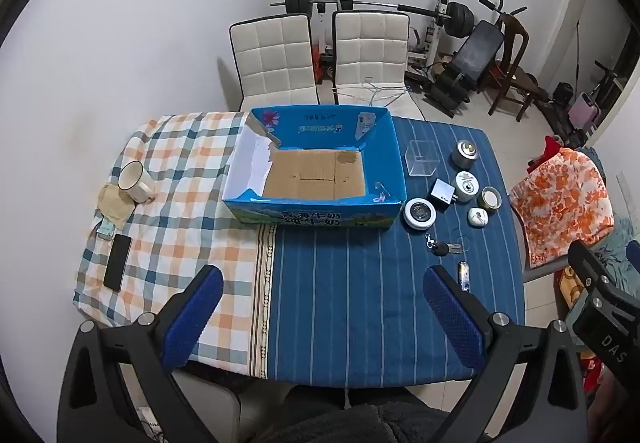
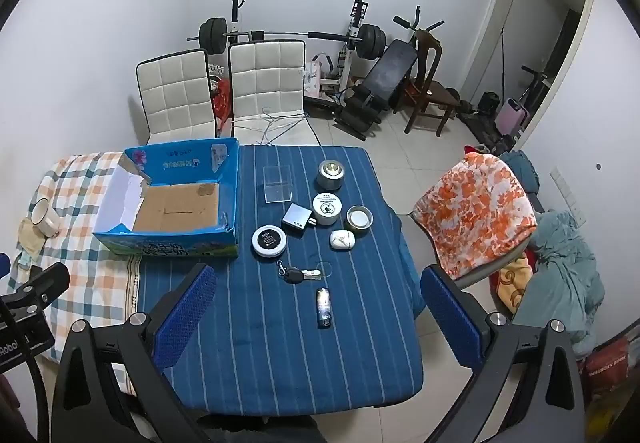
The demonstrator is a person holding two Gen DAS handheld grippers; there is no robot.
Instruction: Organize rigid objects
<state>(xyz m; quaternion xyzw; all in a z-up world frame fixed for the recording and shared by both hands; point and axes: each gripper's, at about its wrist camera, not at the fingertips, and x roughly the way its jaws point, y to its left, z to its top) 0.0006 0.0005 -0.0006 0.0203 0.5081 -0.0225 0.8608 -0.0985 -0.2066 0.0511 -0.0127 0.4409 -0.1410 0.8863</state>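
An open blue cardboard box (image 1: 320, 219) (image 2: 168, 245) stands mid-table with a bare brown floor. To its right on the blue striped cloth lie small rigid items: a clear plastic box (image 2: 278, 185), a metal tin (image 2: 330, 174), a white round tin (image 2: 327, 207), a grey charger (image 2: 297, 221), a round white-rimmed disc (image 2: 269, 239), a small candle tin (image 2: 359, 218), a white earbud case (image 2: 342, 239), keys (image 2: 298, 275) and a lighter (image 2: 324, 307). My left gripper (image 1: 324, 317) is open above the near table edge. My right gripper (image 2: 318, 317) is open above the lighter, holding nothing.
A white mug (image 1: 136, 182), a folded cloth and a black phone (image 1: 117, 262) lie on the checked cloth at left. Two white chairs (image 1: 320, 55) stand behind the table, gym equipment beyond. A chair with an orange floral cover (image 2: 476, 215) stands at the right.
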